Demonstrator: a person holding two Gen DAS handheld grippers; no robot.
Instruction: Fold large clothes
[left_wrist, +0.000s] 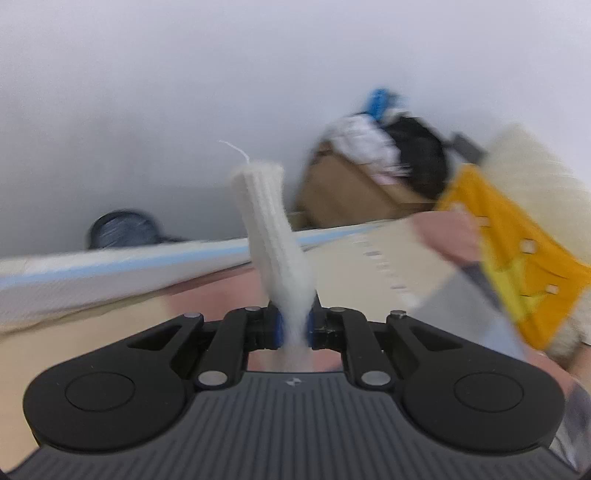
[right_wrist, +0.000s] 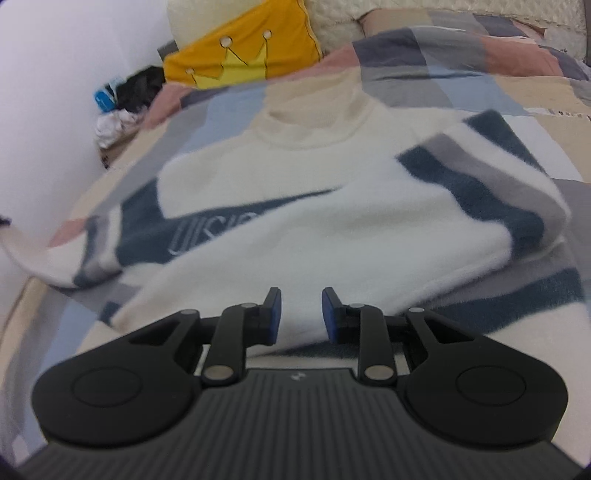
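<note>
A white sweater with dark blue and grey stripes and a turtleneck collar lies spread on the patchwork bed cover in the right wrist view. Its right sleeve is folded across the body. My right gripper is open and empty just above the sweater's lower part. In the left wrist view, my left gripper is shut on a white ribbed cuff of the sweater, which sticks up between the fingers, lifted above the bed.
A yellow cushion with a crown lies at the head of the bed and shows in the left wrist view. A cardboard box with clothes stands by the white wall. A dark bundle lies beyond the bed's edge.
</note>
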